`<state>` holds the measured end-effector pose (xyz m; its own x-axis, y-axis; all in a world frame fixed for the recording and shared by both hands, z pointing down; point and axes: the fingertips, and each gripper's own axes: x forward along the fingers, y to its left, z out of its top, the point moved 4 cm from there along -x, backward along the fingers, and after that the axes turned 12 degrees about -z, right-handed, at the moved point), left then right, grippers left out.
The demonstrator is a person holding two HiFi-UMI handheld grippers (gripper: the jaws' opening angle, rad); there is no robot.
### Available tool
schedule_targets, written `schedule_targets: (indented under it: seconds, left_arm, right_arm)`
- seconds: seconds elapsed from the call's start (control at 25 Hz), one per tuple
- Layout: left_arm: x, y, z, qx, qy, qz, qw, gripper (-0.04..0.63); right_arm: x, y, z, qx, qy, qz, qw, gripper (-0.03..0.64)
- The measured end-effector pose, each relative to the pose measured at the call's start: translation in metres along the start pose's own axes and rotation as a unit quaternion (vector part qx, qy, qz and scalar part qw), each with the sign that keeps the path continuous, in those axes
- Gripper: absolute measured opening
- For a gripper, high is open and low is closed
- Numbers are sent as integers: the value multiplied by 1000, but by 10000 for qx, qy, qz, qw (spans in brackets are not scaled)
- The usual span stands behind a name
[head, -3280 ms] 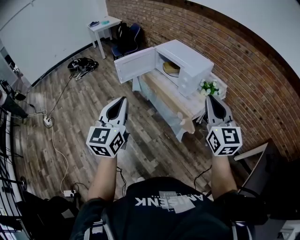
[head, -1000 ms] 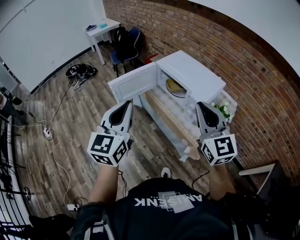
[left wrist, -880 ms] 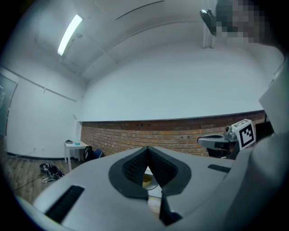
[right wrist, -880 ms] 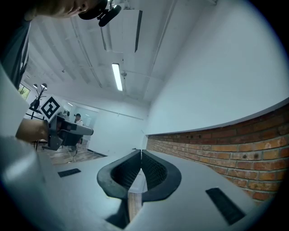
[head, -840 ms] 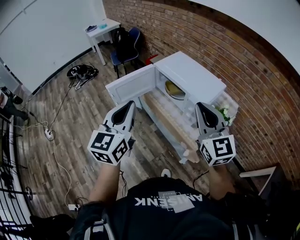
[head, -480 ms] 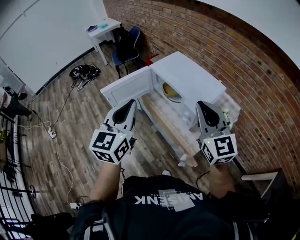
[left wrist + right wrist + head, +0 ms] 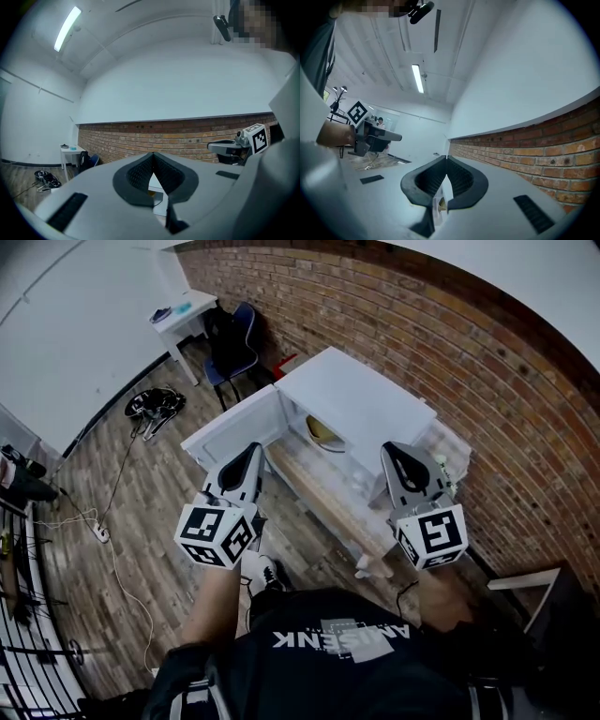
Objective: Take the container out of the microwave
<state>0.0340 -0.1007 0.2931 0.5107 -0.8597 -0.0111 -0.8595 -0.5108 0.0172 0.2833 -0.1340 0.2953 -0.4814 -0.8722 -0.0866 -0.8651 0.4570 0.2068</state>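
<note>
The white microwave (image 7: 361,404) stands on a low table (image 7: 323,498) against the brick wall, its door (image 7: 230,432) swung wide to the left. Inside the cavity lies a pale yellow container (image 7: 323,435), only partly seen. My left gripper (image 7: 253,448) hovers in front of the open door, shut and holding nothing. My right gripper (image 7: 394,448) hangs before the microwave's right front, also shut and holding nothing. In the left gripper view the left gripper (image 7: 152,157) has its pads touching. In the right gripper view the right gripper (image 7: 446,160) is just as tightly shut.
A small white table (image 7: 178,315) and a dark chair (image 7: 230,343) stand at the back left. Cables (image 7: 155,401) lie on the wooden floor. The brick wall (image 7: 487,399) runs behind the microwave. My shoe (image 7: 262,570) shows below the left gripper.
I have stepped closer: the microwave and its open door now sit larger and nearer under both grippers. Both grippers stay shut and side by side.
</note>
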Motion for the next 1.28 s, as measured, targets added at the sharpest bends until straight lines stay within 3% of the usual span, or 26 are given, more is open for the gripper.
schedule_targets:
  seconds: [0.28, 0.56, 0.92, 1.28]
  left_arm:
    - [24, 29, -7, 30, -166, -441, 9989, 12]
    - [39, 87, -10, -89, -331, -708, 9969, 12]
    - [51, 177, -14, -146, -166, -995, 9948, 12]
    - [65, 232, -17, -157, -64, -1425, 9897, 12]
  right_arm:
    - [20, 3, -1, -130, 47, -361, 9993, 43]
    - [65, 21, 5, -395, 123, -871, 9953, 43]
    - [130, 56, 6, -355, 429, -1301, 9899, 43]
    - [174, 87, 12, -538, 600, -1561, 9844, 43]
